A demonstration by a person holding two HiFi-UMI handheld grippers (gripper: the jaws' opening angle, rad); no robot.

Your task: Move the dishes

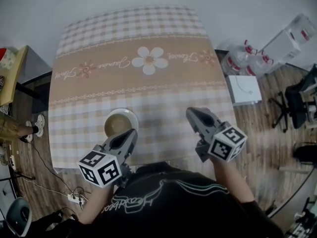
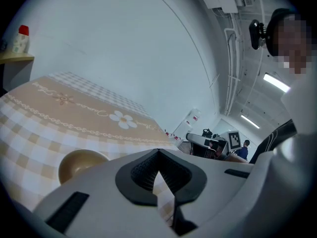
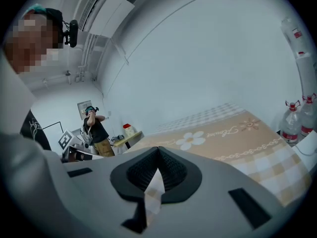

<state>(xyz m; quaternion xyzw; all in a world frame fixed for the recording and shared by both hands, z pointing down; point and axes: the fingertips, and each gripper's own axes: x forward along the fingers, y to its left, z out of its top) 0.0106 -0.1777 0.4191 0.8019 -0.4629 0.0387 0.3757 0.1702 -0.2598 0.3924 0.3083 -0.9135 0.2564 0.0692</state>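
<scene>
Table [image 1: 148,83] under a beige checked cloth with a white flower | brown bowl [image 1: 117,126] on a white plate [image 1: 132,114], near-left part of the table | left gripper [image 1: 131,134] just beside the bowl's near right, jaws together, holding nothing | right gripper [image 1: 192,113] over the near-right part, well apart from the bowl, jaws together, holding nothing

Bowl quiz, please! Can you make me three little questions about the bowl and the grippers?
1. True or false: the right gripper holds the bowl.
2. Which is nearer the bowl? A: left gripper. B: right gripper.
3. Fill in: the big flower on the tablecloth has ____ petals.

Key: 1 false; 2 A; 3 white.
</scene>
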